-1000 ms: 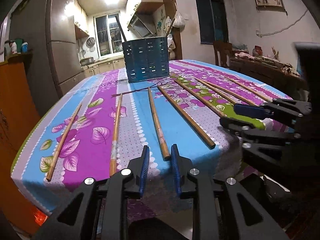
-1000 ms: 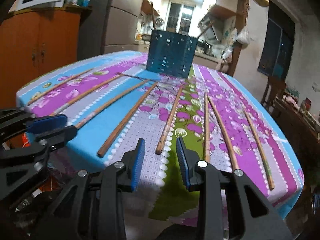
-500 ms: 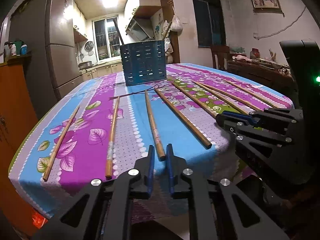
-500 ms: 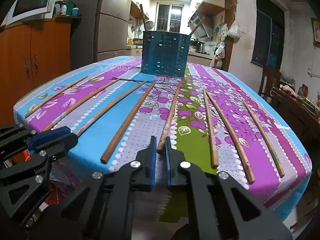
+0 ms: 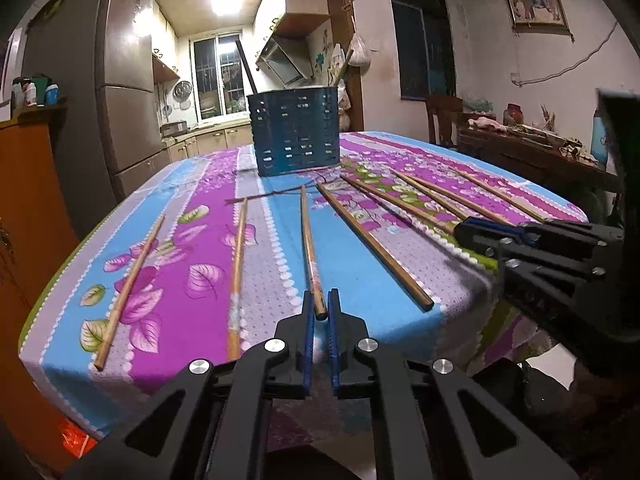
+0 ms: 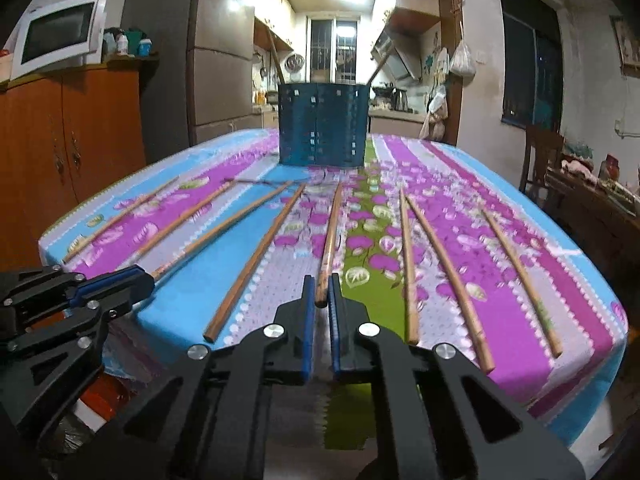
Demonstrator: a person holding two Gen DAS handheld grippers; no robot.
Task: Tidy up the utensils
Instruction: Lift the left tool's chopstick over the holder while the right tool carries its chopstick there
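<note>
Both hand-held grippers have just clamped chopsticks

Our left hand-held gripper (image 5: 319,314) and right hand-held gripper (image 6: 321,294) have closed on brown wooden chopsticks (image 5: 309,240) (image 6: 329,240); the perforated blue holder (image 5: 295,130) at twelve o'clock comes next.

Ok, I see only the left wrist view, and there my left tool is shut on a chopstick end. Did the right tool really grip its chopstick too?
Observer: Yes. The right tool is shut on the near end of a chopstick; that end sits between the pads.
Operator: And how many chopsticks lie to the right of that one?
Observer: There are three loose chopsticks, all lying flat, none gripped.
</note>
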